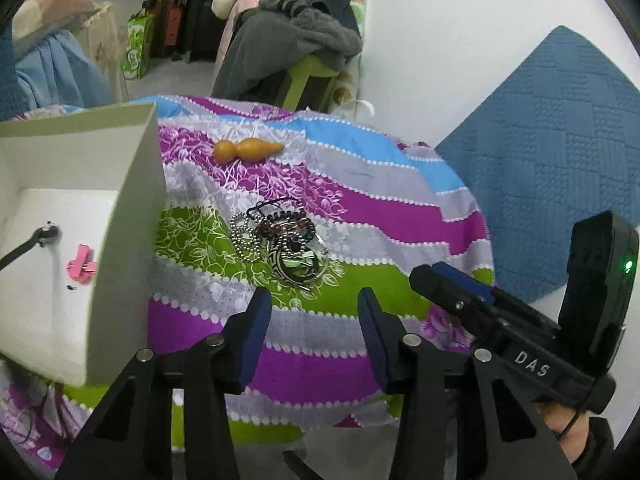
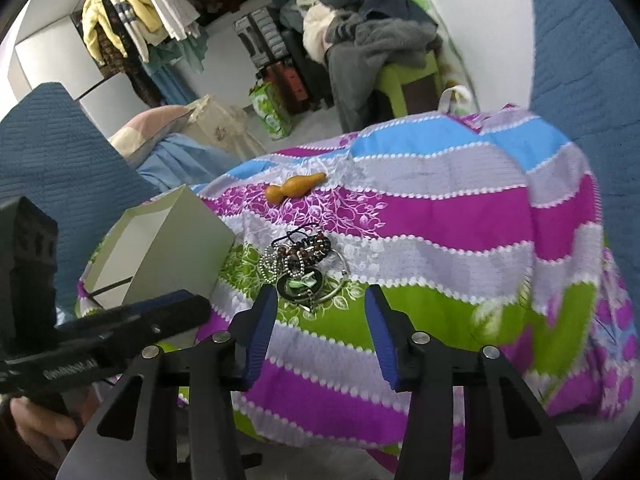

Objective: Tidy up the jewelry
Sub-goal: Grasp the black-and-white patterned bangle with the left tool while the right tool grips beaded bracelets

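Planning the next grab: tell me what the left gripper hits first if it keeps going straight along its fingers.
Probably the jewelry pile, which lies just ahead of the open left gripper on the striped cloth; depth is uncertain.

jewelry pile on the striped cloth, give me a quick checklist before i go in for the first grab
1. Left gripper empty, jaws apart: ok.
2. Right gripper empty, jaws apart: ok.
3. Jewelry pile in the open, nothing on top of it, both grippers short of it: ok.
4. Pieces separate enough to lift just one: not ok, the bead chain, the brown bead bracelet and the dark round pendant overlap in a tangle.
5. White box open, beside the pile, with floor space free: ok, only a pink clip and a small dark piece lie inside.
6. Orange gourd charm clear of the pile: ok, it lies apart on the far side.
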The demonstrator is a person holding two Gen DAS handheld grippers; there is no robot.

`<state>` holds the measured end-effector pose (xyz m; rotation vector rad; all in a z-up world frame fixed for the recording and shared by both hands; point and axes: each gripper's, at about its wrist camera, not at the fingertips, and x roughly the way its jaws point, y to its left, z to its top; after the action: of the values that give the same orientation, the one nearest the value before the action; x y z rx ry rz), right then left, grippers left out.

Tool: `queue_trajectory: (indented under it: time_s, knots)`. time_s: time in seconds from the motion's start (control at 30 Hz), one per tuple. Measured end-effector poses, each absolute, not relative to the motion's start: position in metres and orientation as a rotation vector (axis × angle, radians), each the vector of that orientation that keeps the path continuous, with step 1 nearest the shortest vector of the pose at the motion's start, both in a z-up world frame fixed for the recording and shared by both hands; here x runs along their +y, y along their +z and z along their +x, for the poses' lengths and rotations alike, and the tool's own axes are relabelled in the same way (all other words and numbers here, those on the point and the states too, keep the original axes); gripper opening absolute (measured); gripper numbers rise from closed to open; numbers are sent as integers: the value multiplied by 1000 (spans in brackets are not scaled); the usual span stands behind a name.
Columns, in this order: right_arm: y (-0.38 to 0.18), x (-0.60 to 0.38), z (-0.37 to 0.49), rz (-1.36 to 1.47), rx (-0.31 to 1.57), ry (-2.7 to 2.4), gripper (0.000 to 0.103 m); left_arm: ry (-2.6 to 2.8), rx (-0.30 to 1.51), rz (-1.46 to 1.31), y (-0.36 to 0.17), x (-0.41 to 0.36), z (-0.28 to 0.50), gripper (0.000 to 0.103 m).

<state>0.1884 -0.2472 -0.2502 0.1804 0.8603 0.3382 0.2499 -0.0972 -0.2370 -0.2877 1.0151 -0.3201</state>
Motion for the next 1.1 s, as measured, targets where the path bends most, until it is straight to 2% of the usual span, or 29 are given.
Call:
queue_trajectory:
  time_s: [0.27,0.5,0.77,0.93,1.0,1.1]
  knots:
    - [-270,-234,236,164,929,426,40,-289,1077,-308,-279,-101,284,39]
    - [-296,-231,277,138,1005,446,35,-290,1113,-322,-303,-104,302,30]
    - [-310,-213,308,100,1022,515,33,-298,1127,-345,-318,-102,311,26]
    - [-319,-200,317,54,1037,523,22,-307,1124,-348,-320,-103,313,18]
    - [-319,-195,316,20,1027,519,11,-311,1121,-359,-319,-102,313,14]
    - [-316,-196,315,7,1005,512,6,-319,1117,-361,-318,-101,313,8]
